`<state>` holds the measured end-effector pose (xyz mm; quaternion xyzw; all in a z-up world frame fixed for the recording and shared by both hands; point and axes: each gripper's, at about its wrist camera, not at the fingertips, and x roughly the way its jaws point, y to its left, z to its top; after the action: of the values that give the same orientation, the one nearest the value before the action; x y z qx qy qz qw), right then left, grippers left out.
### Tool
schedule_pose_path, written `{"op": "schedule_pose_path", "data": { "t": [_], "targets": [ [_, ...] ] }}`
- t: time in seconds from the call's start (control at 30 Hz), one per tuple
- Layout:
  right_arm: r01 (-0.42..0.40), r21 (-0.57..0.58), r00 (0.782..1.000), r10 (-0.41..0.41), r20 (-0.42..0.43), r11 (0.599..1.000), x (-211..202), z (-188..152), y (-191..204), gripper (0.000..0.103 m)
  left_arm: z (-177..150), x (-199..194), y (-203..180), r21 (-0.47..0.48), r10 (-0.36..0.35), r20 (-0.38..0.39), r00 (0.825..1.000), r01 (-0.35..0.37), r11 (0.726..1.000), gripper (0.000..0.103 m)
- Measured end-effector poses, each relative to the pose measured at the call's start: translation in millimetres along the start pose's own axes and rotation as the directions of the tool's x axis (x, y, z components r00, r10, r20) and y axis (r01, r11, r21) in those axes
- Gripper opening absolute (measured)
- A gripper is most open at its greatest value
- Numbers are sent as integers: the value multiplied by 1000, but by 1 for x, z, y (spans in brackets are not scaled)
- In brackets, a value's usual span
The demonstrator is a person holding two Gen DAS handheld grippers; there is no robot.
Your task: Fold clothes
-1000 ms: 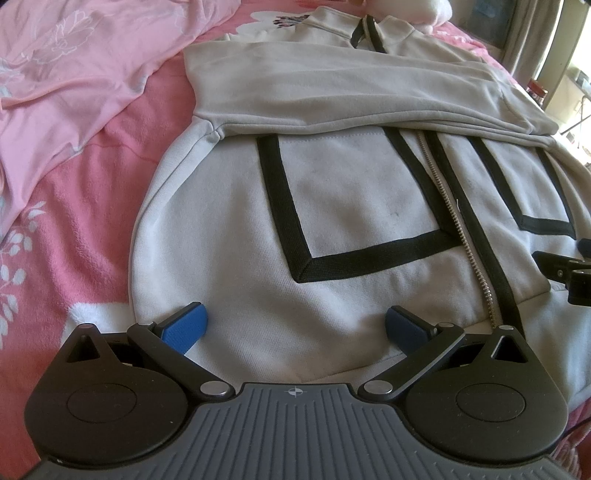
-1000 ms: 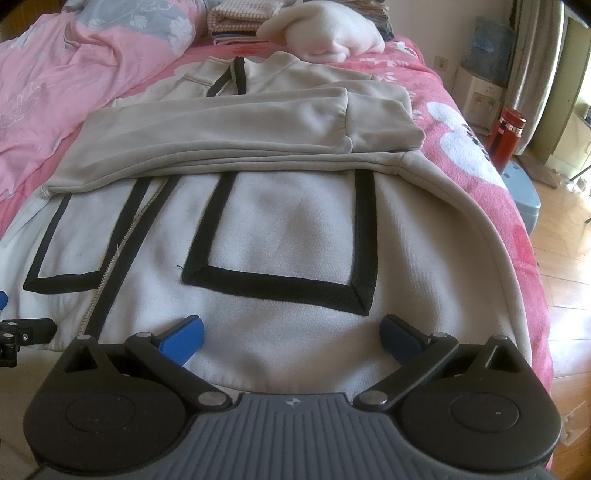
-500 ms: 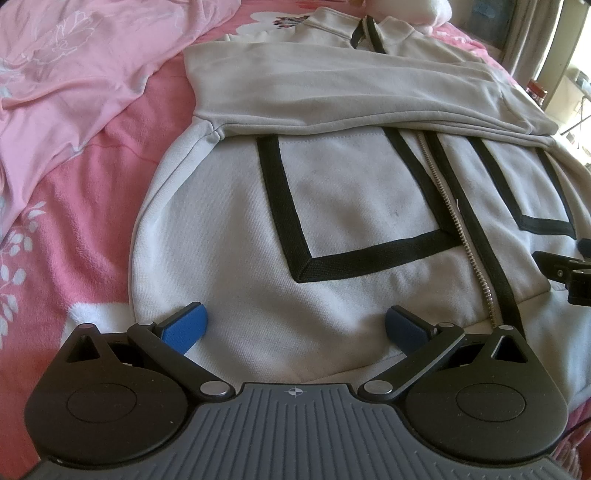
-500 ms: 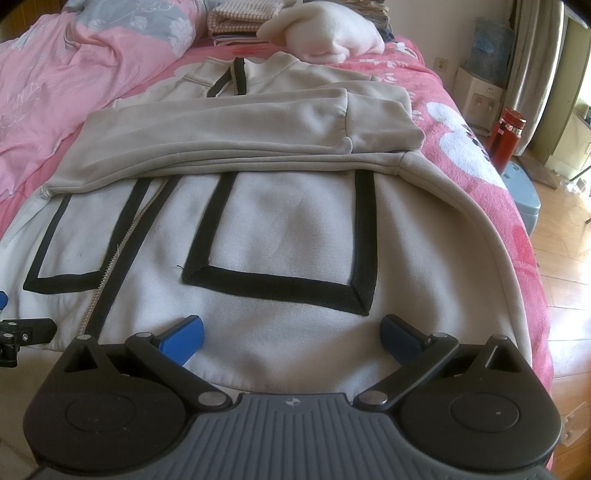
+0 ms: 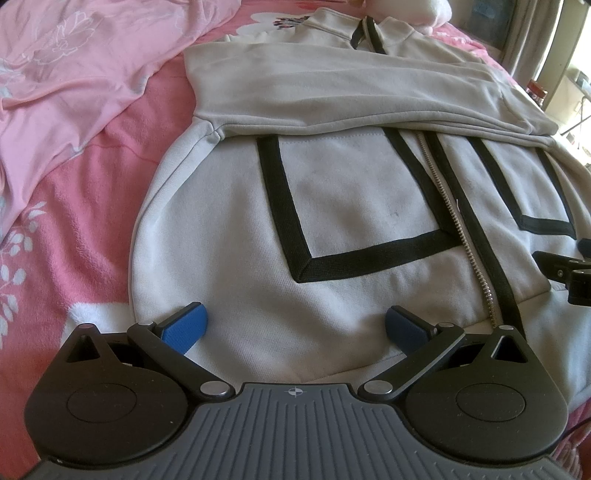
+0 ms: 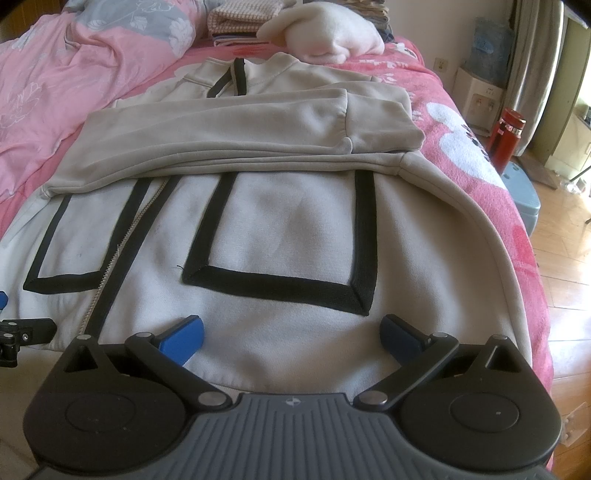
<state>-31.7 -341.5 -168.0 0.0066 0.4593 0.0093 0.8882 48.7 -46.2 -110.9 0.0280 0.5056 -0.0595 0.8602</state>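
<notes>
Left wrist view, jacket [image 5: 332, 229] unmoved, fingers [image 5: 183, 326] seemingly unchanged

**Room and surroundings**

Bed [image 6: 476, 155] covered with a pink floral blanket; pink quilt [image 6: 48, 85] bunched at its left. Wooden plank floor [image 6: 565, 251] to the right, sunlit. Pale wall [image 6: 424, 22], grey curtain [image 6: 532, 55], water dispenser [image 6: 484, 74], red flask [image 6: 504, 138] on a blue stool [image 6: 524, 192].
</notes>
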Motion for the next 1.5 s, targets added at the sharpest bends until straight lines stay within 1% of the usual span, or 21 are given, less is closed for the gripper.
{"op": "schedule_pose_path", "data": {
  "t": [0.6,0.67,0.73,0.77,0.83,0.87,0.9,0.93,1.0,1.1,1.17,1.23,1.27,1.3,1.33,1.37,1.4,1.43,1.47,1.5],
  "targets": [
    [3,1,1000,-3,2,1000,0,0,0,103,0,0,-1,3,1,3,1000,-1,1000,103],
    [3,1,1000,-3,2,1000,0,0,0,103,1,-2,-1,11,4,2,1000,-4,1000,103],
    [-1,5,1000,1,-4,1000,0,2,-1,103,7,-8,-2,47,4,22,1000,-5,999,103],
    [-9,6,1000,9,-19,1000,-1,7,-2,103,11,-12,-3,66,7,45,999,-10,998,103],
    [-26,10,999,27,-47,1000,-4,16,-5,103,25,-25,-4,115,22,131,991,-37,993,103],
    [-55,20,998,56,-29,998,-8,23,-7,103,36,-28,-4,140,24,164,986,-47,989,103],
    [-88,28,996,88,7,996,-13,31,-11,103,48,-31,-4,163,22,191,981,-54,985,103],
    [-114,26,992,113,51,993,-18,43,-14,103,61,-29,-3,166,26,197,980,-59,984,103],
    [-110,4,990,109,89,994,-16,65,-16,103,88,-20,-1,154,37,191,981,-68,986,103],
    [-80,-5,991,80,105,997,0,98,-20,103,123,-4,2,134,65,202,977,-94,986,103],
    [-85,10,990,83,115,996,14,116,-23,102,133,6,2,134,73,231,970,-106,985,103],
    [-99,10,988,98,123,995,28,130,-23,95,139,15,3,131,71,253,965,-107,986,98],
    [-104,1,987,103,120,995,35,135,-21,87,143,21,4,126,69,255,964,-104,987,92],
    [-108,-8,987,108,117,994,43,140,-19,76,146,27,5,121,67,257,964,-101,988,79],
    [-114,-18,987,115,111,993,49,142,-16,71,149,32,7,118,57,253,966,-90,989,70],
    [-125,-32,986,128,108,992,54,144,-14,63,152,38,8,116,42,238,970,-72,991,58],
    [-137,-48,983,141,116,989,59,144,-11,56,154,44,10,114,26,220,975,-53,992,56],
    [-144,-69,980,152,130,987,61,142,-7,53,156,50,10,105,19,207,978,-41,994,56],
    [-152,-89,976,163,143,984,62,140,-4,50,157,56,12,91,16,194,981,-35,995,55],
    [-159,-106,974,173,146,982,63,135,-2,50,157,61,13,80,17,183,983,-32,996,56]
  ]
}}
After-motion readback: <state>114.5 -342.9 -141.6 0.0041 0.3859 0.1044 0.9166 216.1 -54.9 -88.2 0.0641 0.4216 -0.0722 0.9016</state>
